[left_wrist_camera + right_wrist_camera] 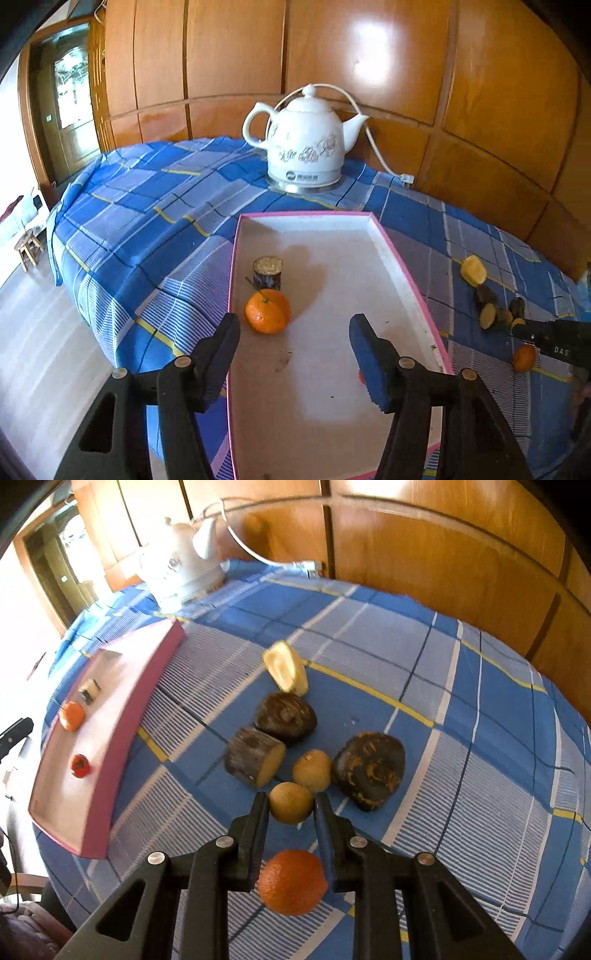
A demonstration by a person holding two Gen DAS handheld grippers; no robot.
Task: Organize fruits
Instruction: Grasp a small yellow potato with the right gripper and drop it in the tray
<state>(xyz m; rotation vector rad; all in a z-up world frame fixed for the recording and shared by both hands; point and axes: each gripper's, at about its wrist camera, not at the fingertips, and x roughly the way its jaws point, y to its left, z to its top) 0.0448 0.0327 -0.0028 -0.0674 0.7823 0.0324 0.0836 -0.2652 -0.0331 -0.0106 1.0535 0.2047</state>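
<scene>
Already the tray (402, 291) holds a mandarin (267, 311). Above it the left gripper (295, 354) hangs apart and empty. Right of the tray, the right gripper (290, 808) clamps a small yellow-brown fruit (290, 801); being round, it may slip mid-carry.

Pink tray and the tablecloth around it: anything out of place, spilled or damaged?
Nothing spilled or broken. The pink tray sits askew to the tablecloth checks and has faint smudges on its floor. Most produce, including a dark cut log piece, lies outside it in a loose cluster.
</scene>
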